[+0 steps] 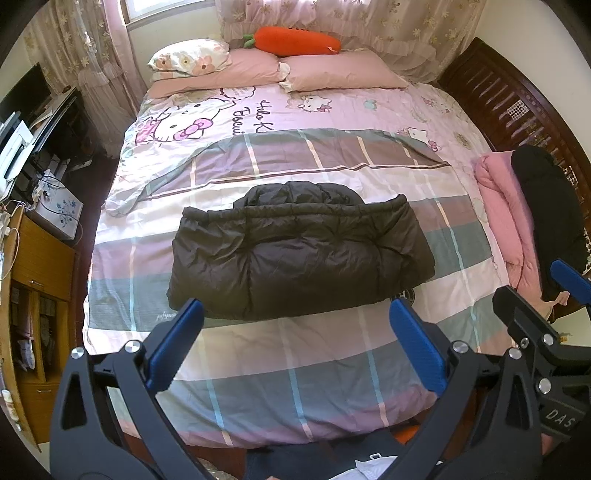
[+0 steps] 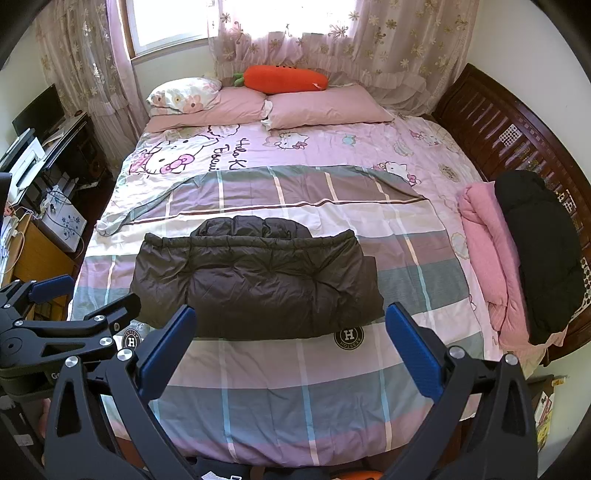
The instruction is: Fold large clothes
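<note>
Place: a bedroom in a home.
Bed [image 1: 461, 122]: wide, filling most of the room, with a dark carved wooden frame [image 2: 517, 140] along its right side.
Bedding: pink cartoon-cat sheet [image 2: 332, 147]; pastel checked duvet [image 2: 295, 387] spread over the near half.
Head end: pink pillows [image 2: 325, 107], one floral pillow [image 2: 184, 94], a plush carrot [image 2: 280, 79] on top.
Window [image 2: 166, 22]: bright, hung with flowered lace curtains [image 2: 388, 48].
Left side: desk with a dark monitor [image 2: 40, 107], a printer [image 1: 14, 147], cables, and a wooden cabinet [image 1: 40, 258].
Clothing: folded dark padded jacket [image 2: 255, 284] on the duvet; pink and black garments [image 2: 517, 258] piled at the right edge.
</note>
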`<act>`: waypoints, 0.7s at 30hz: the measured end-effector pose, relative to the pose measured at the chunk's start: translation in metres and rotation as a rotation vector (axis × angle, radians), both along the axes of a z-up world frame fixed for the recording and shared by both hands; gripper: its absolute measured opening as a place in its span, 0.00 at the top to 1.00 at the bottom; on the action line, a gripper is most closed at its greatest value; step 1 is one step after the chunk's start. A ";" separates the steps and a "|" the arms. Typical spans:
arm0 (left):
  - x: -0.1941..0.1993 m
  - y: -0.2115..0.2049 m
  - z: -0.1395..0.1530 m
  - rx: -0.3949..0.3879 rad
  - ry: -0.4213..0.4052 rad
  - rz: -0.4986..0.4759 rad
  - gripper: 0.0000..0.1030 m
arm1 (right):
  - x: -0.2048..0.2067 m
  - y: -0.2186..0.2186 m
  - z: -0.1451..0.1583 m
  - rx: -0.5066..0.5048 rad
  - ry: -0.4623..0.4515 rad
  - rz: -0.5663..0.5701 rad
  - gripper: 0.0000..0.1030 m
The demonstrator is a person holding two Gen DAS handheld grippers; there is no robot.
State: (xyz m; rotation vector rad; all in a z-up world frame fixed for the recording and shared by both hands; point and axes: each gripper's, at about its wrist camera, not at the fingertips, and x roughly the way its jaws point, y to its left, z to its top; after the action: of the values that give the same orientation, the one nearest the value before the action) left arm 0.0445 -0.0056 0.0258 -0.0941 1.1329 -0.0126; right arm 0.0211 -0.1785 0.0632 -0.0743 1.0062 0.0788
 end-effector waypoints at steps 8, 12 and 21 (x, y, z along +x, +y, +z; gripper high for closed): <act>0.001 0.006 -0.002 -0.006 0.009 -0.010 0.02 | -0.001 0.002 0.000 0.000 0.002 -0.003 0.01; 0.000 0.008 -0.003 0.001 0.008 -0.014 0.02 | -0.002 0.003 0.000 0.001 0.002 -0.003 0.01; 0.006 0.011 0.000 -0.016 0.009 -0.030 0.02 | 0.001 0.003 -0.005 0.002 0.010 0.006 0.01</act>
State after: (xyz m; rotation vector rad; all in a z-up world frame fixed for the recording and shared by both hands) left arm 0.0509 0.0049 0.0254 -0.0917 1.1432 -0.0478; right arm 0.0219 -0.1755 0.0578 -0.0746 1.0162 0.0855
